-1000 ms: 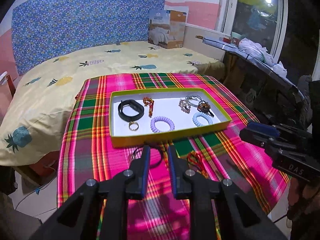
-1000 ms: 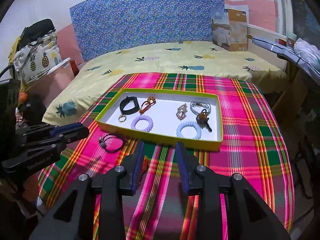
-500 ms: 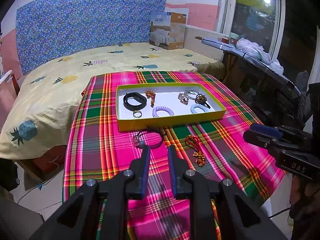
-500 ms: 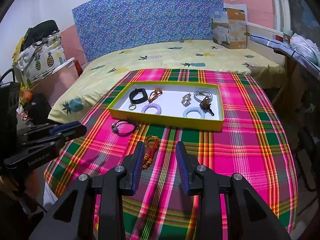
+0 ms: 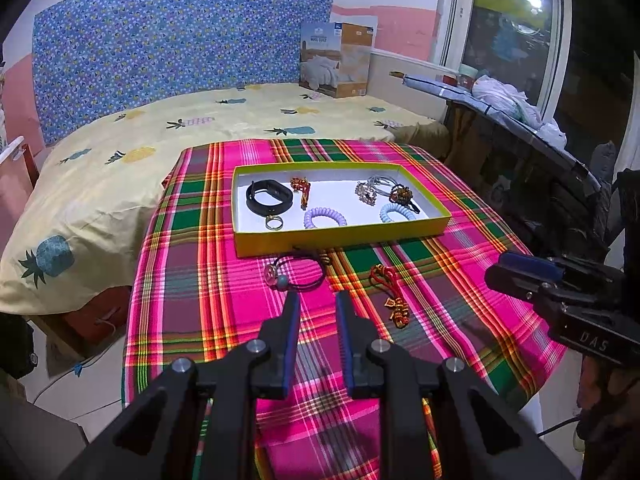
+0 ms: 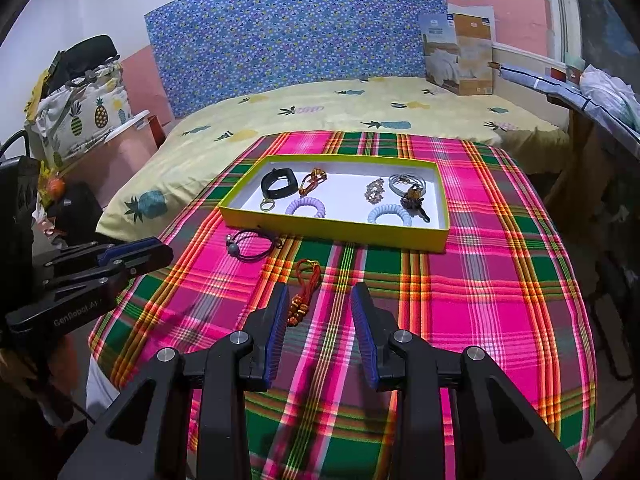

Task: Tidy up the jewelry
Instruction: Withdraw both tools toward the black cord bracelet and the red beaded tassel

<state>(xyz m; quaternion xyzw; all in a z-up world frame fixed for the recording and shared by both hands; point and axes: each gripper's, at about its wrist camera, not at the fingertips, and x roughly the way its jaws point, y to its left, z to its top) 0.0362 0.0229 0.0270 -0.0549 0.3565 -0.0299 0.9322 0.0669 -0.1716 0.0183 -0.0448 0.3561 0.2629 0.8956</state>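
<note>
A yellow-rimmed box [image 5: 340, 240] [image 6: 332, 230] with a white floor sits on the plaid table and holds several pieces: a black band [image 5: 268, 197], a purple coil tie [image 5: 325, 217], a pale blue coil tie [image 6: 389, 215], and beaded pieces. In front of the box lie a black cord bracelet [image 5: 298, 274] [image 6: 251, 245] and a red knotted cord with gold beads [image 5: 390, 294] [image 6: 305, 292]. My left gripper [image 5: 317, 300] hovers open and empty just short of the black bracelet. My right gripper [image 6: 320, 292] is open and empty, its left finger beside the red cord.
The plaid cloth [image 6: 480, 300] covers a small table standing against a bed with a pineapple sheet [image 5: 120, 168]. A cardboard package [image 5: 336, 65] stands at the bed's far corner. A dark shelf with cloths [image 5: 520, 120] runs along the right by the window.
Both grippers have drawn back from the box, so the black bracelet and red cord now show fully ahead of the fingers. Neither jaw gap has altered.
</note>
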